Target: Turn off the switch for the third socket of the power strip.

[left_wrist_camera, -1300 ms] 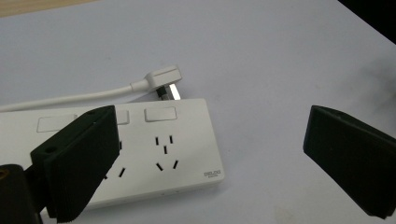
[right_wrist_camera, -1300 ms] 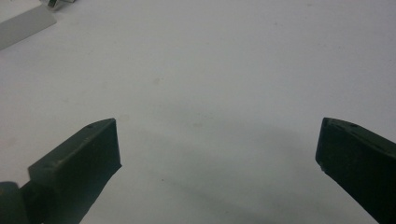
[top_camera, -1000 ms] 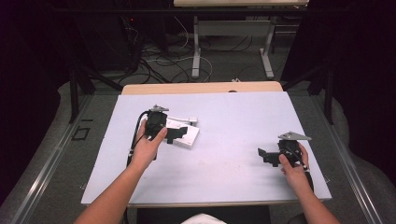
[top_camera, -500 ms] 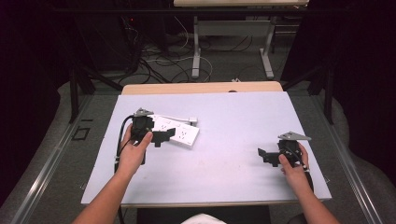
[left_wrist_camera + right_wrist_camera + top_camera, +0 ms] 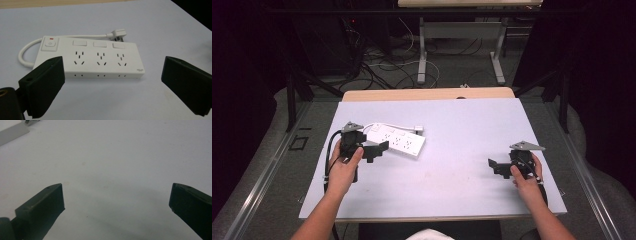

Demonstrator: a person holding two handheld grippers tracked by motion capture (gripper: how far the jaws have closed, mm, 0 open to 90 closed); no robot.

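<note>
White power strip (image 5: 396, 140) lies on the tabletop (image 5: 452, 125), left half, mid-depth. Left gripper (image 5: 379, 149) sits just beside its near-left end, jaws pointing at it, wide open, holding nothing. In the left gripper view the strip (image 5: 88, 58) lies straight ahead of the jaws, apart from them, its long axis running across the gap between them. The open span looks wider than the strip's short side but not its length, so a grab would probably need the hand turned or aimed at one end; that's a guess.

Right gripper (image 5: 494, 166) is well apart, on the right side of the tabletop near the front edge, jaws wide open too, empty; its own view shows bare tabletop (image 5: 112, 165) between them. Left hand (image 5: 343, 167) is clearly the nearer one.

Strip: hard glossy white plastic, flat rectangular block with rounded corners, three socket groups in a row, three small rocker tabs above them, a power button (image 5: 50, 44) with a red mark at one end. White cord (image 5: 25, 53) loops out from the button end and runs behind the body to a plug (image 5: 119, 33) lying unplugged on the tabletop. Tabletop is smooth matte pale sheet, light wood edge at the far side. Jaws are black blocks with ribbed pads.
</note>
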